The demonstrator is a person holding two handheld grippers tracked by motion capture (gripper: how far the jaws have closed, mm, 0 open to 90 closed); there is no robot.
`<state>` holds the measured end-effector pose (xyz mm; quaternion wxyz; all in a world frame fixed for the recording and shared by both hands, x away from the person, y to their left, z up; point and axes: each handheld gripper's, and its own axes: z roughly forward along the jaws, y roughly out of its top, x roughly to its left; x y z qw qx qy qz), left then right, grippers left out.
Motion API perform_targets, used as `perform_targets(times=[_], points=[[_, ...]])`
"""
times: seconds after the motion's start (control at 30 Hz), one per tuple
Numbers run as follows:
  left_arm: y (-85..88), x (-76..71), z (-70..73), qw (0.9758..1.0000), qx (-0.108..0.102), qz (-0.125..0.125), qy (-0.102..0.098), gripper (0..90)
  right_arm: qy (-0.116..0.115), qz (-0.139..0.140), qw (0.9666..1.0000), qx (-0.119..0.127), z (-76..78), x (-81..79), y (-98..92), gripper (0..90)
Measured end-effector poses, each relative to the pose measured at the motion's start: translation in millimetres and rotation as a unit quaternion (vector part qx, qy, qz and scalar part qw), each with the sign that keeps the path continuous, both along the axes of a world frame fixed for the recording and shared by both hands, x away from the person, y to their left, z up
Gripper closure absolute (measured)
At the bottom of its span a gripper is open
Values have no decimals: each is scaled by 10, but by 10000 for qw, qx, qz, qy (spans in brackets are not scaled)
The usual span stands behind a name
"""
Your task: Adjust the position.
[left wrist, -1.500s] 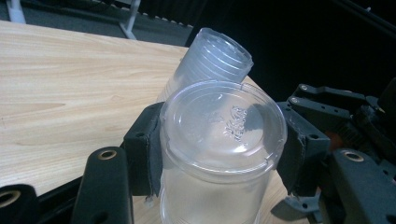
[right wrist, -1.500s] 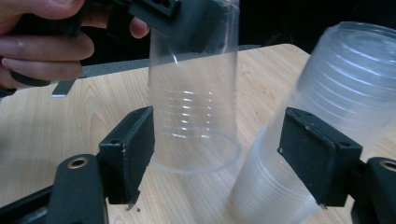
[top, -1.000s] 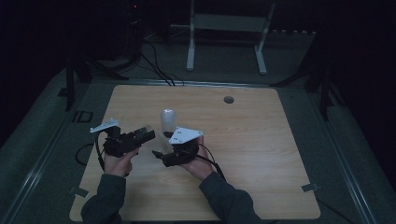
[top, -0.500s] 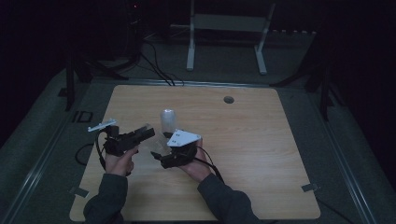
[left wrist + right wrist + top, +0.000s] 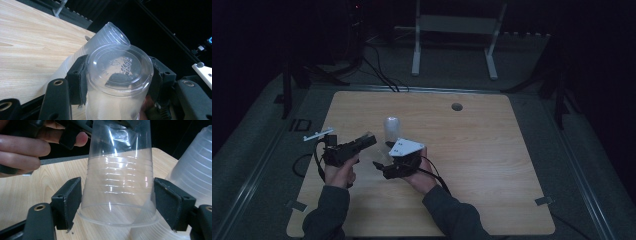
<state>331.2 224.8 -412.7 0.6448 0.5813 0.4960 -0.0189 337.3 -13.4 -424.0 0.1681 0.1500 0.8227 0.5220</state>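
Note:
My left gripper (image 5: 368, 141) (image 5: 117, 77) is shut on a clear plastic cup (image 5: 120, 67), its pads pressing both sides just below the cup's base. That cup (image 5: 117, 182) reaches across to my right gripper (image 5: 379, 167) (image 5: 117, 202), and its rim end sits between the jaws. The right jaws have just been closing, and their pads (image 5: 72, 200) lie against the cup's wall near the rim. A stack of translucent cups (image 5: 391, 129) (image 5: 110, 35) (image 5: 195, 170) stands upside down on the wooden table (image 5: 472, 160), just behind the grippers.
A round hole (image 5: 456, 106) is cut in the table near its far edge. A white frame (image 5: 452, 30) and cables (image 5: 377, 70) lie on the dark floor beyond. Both forearms come in from the near edge.

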Motion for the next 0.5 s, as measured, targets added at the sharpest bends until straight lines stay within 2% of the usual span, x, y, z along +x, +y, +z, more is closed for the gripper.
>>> perform_targets(times=[0.23,0.37,0.5], points=[[-20,-7,18,9998,182,-23,-45,414,18,19,9999,-100,-1,0,11,282],[-38,-9,39,9996,253,-77,-107,380,-19,14,9999,-137,14,4,-6,300],[-50,-7,57,9994,316,-82,-133,299,-1,25,9999,-166,25,1,-20,302]])
